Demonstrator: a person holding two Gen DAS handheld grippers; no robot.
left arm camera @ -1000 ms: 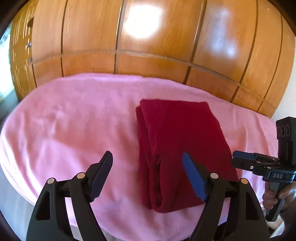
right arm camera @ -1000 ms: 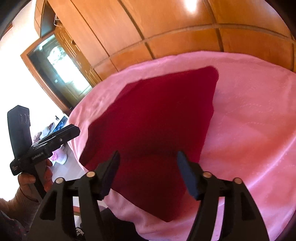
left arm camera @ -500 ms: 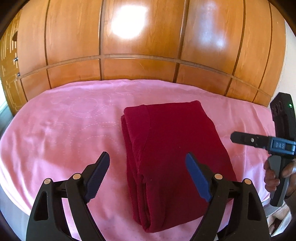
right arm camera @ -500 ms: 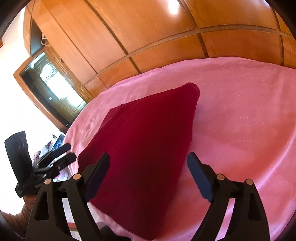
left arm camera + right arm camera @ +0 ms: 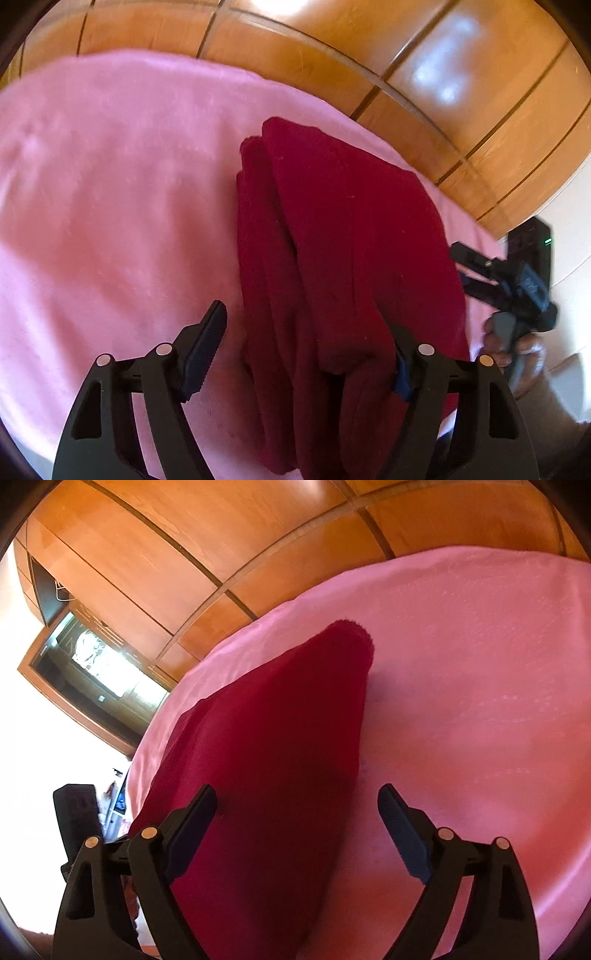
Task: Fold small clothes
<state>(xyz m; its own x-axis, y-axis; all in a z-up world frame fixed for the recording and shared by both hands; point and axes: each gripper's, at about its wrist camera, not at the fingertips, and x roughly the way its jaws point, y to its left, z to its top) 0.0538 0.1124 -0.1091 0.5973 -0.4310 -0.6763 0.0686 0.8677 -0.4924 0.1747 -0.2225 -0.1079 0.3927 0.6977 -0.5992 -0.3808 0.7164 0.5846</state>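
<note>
Covering the work surface, one pink sheet (image 5: 110, 192) spreads below a wall of glossy wooden panels (image 5: 461, 92) — one dark red folded garment (image 5: 332, 258) lies on it, its stacked layers showing along the left edge. Two grippers frame the cloth. The left gripper (image 5: 306, 354) straddles the garment's near end, its jaws closing with the folds between them, one pad clear of the cloth and the other hidden behind it. The right gripper (image 5: 295, 823) stands spread wide — the garment's near right edge lies between its unclenched jaws. One hand (image 5: 517, 343) grips its handle.
</note>
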